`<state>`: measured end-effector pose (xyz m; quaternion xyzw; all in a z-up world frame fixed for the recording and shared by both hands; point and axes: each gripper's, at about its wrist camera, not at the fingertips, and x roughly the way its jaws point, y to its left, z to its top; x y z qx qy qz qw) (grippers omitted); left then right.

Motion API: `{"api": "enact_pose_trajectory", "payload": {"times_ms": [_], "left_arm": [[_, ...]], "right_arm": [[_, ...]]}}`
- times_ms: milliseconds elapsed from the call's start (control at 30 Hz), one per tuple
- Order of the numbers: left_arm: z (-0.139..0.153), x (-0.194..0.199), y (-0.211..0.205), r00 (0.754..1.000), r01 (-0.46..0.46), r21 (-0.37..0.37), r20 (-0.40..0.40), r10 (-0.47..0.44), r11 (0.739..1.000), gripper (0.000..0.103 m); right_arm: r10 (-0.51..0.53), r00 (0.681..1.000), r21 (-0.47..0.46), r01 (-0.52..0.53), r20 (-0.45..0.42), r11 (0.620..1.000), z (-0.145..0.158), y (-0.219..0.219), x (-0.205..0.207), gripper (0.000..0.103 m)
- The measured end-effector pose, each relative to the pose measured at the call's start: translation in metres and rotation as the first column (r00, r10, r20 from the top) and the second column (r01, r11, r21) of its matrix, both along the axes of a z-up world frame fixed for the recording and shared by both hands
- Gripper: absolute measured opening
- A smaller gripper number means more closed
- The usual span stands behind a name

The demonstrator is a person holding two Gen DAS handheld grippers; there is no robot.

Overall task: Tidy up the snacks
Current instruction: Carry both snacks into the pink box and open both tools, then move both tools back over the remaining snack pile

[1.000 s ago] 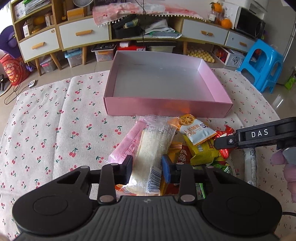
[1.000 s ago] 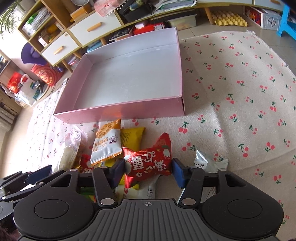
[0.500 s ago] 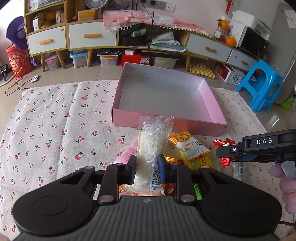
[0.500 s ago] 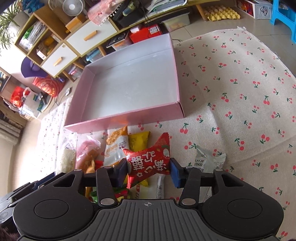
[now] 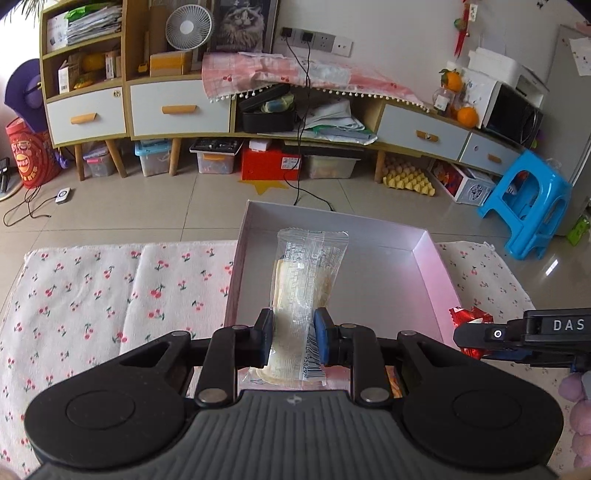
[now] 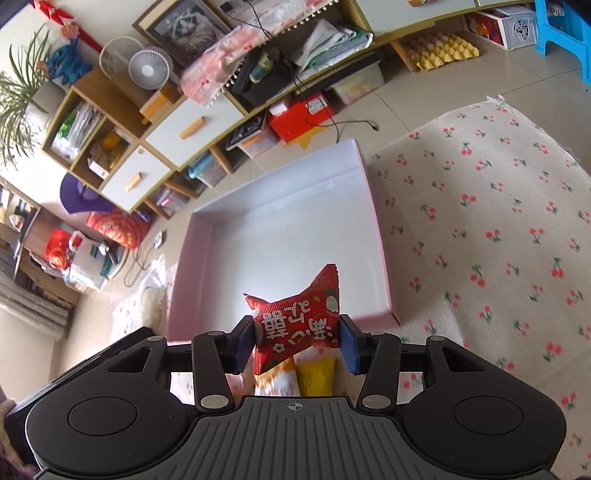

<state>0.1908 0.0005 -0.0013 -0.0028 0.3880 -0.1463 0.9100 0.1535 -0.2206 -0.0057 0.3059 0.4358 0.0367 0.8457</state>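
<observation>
Left gripper: jaws clamped on the lower part of a clear-wrapped pale snack bar, which stands upright between them and reaches toward 12 o'clock over the pink box. Right gripper: jaws clamped on a red snack packet, held crumpled above the near wall of the pink box, its corners pointing to 12 o'clock.

Surroundings: in the left view the right gripper's black finger, lettered DAS, enters at 3 o'clock with the red packet at its tip, just beside the box's right wall. In the right view an orange-and-white packet and a yellow packet lie under the jaws at 6 o'clock, outside the box. Nothing stands between either held snack and the box opening.

Container: the box is shallow, open-topped, white inside; no contents are visible on the floor of it that shows.

Surface and room: the box rests on a cherry-print cloth covering the tabletop. Beyond, at 12 o'clock, a tiled floor, a low cabinet with white drawers, a small fan, and a blue stool at 2 o'clock.
</observation>
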Motion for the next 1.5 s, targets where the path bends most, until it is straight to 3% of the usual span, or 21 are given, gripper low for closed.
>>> {"api": "enact_pose_trajectory", "payload": {"times_ms": [300,867,967,1067,1167,1233,1500], "left_arm": [[-0.035,0.019,-0.001,0.999,-0.020,0.085,-0.028,0.023,0.996,0.020],[-0.029,-0.009,0.017,0.996,-0.051,0.047,-0.075,0.055,0.998,0.020],[-0.031,-0.005,0.016,0.997,-0.052,0.039,-0.063,0.055,0.998,0.022],[-0.032,-0.005,0.018,0.995,-0.051,0.008,-0.081,0.051,0.999,0.029],[-0.026,-0.010,0.013,0.997,-0.026,0.028,-0.067,0.028,0.999,0.043],[-0.022,-0.015,0.009,0.998,-0.013,0.050,-0.056,0.016,0.999,0.057],[0.000,-0.032,0.011,0.999,-0.024,0.036,-0.037,0.025,0.999,0.082]], "right_arm": [[-0.009,1.000,0.037,0.008,0.027,0.999,-0.025,-0.011,0.016,0.047],[0.027,0.999,-0.040,-0.026,0.019,0.999,-0.032,0.001,0.015,0.047],[0.018,1.000,-0.046,-0.017,0.019,0.999,-0.030,0.001,0.014,0.052],[0.002,1.000,-0.025,-0.001,0.017,1.000,-0.027,-0.001,0.013,0.063],[-0.008,1.000,0.004,0.008,0.019,1.000,-0.022,-0.003,0.011,0.074],[-0.020,1.000,0.024,0.020,0.015,1.000,-0.020,-0.004,0.008,0.075],[-0.007,1.000,0.003,0.007,0.009,1.000,0.001,-0.001,-0.014,0.083]]}}
